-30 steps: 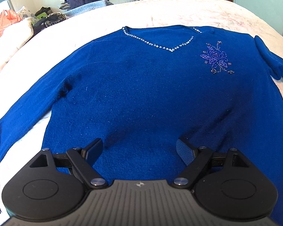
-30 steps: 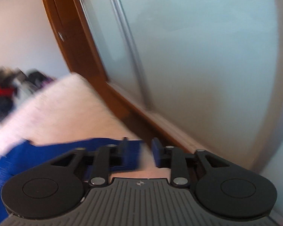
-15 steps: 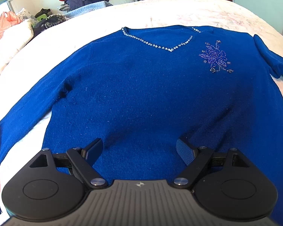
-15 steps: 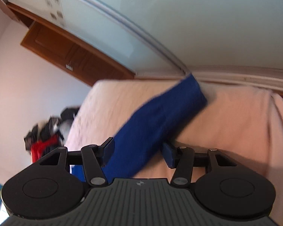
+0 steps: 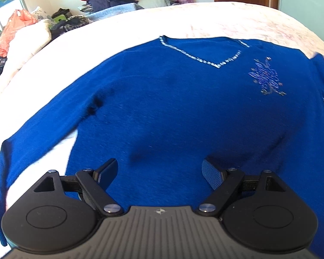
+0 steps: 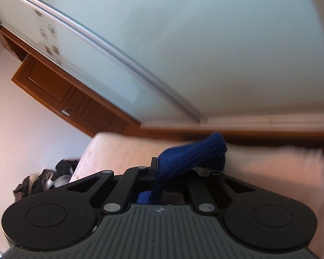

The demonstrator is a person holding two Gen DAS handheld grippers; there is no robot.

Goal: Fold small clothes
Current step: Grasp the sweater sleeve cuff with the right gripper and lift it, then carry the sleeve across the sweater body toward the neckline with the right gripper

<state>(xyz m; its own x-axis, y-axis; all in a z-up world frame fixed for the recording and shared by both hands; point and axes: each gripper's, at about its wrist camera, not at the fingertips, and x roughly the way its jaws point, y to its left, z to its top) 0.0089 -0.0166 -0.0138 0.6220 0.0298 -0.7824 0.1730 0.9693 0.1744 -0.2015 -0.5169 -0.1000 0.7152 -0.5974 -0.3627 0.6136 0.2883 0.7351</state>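
Since the sweater (image 5: 172,112) lying flat on the bed (image 5: 226,19) is soft, light knit that sags, its cuff (image 6: 194,155) suits the right gripper (image 6: 162,181) pinching it, while the left gripper (image 5: 159,172) hovers wide.

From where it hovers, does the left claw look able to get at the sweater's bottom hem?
Probably yes: the left claw is open over the blue sweater, with nothing lying on the cloth beneath; the hem itself is hidden behind it.
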